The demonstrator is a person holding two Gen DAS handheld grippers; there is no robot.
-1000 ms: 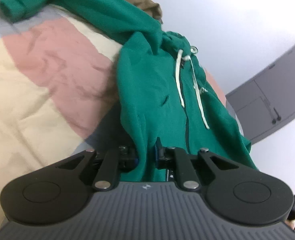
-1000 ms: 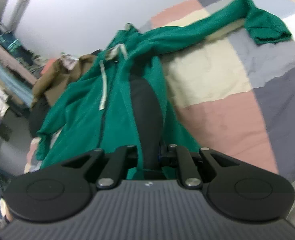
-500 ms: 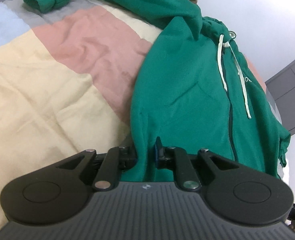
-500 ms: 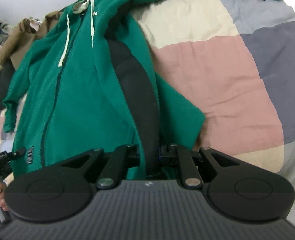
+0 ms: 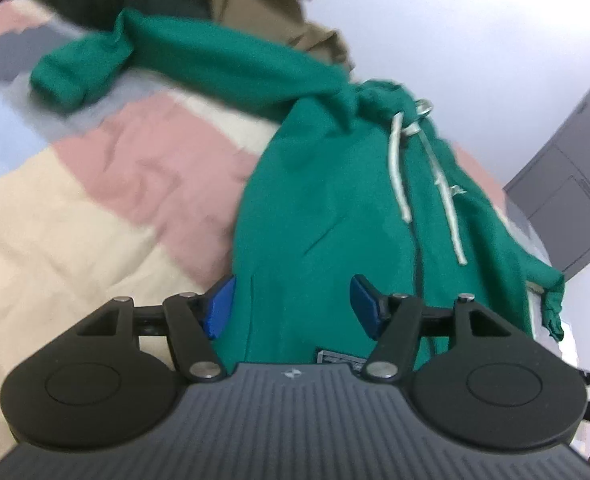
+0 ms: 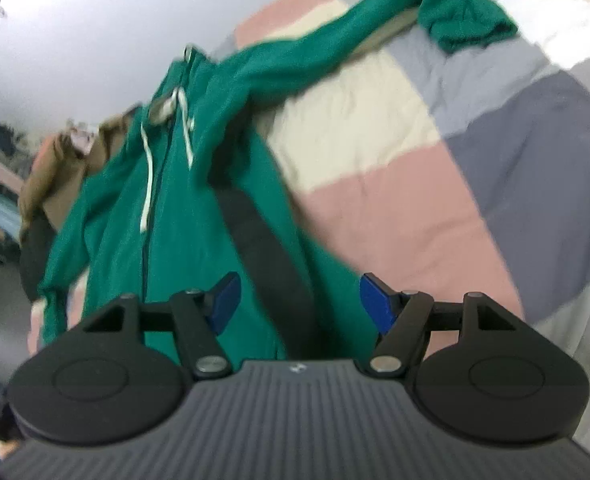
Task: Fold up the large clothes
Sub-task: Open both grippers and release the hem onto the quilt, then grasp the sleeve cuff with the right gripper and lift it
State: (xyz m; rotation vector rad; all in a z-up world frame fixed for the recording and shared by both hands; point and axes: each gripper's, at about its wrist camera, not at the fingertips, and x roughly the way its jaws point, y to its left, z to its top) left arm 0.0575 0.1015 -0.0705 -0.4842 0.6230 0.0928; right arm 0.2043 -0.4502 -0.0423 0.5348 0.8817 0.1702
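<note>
A green zip hoodie (image 5: 327, 208) with white drawstrings lies on a patchwork quilt (image 5: 95, 184), one sleeve stretched out to the far left. My left gripper (image 5: 291, 304) hangs over its hem, jaws opening, blue pads apart and off the cloth. In the right wrist view the same hoodie (image 6: 175, 216) shows a black lining strip (image 6: 267, 256) down its right edge, and a sleeve runs to the upper right. My right gripper (image 6: 299, 304) is over that hem with jaws opening; the fabric lies between the pads without being pressed.
A brown garment (image 5: 279, 4) and dark clothes are heaped beyond the hoodie's hood. A grey door (image 5: 575, 200) stands at the right of the left wrist view. The quilt (image 6: 475, 160) spreads wide to the right of the hoodie.
Both grippers were shut on the hoodie's hem and have let it go; their jaws now stand apart. The hoodie has settled flat on the quilt.
</note>
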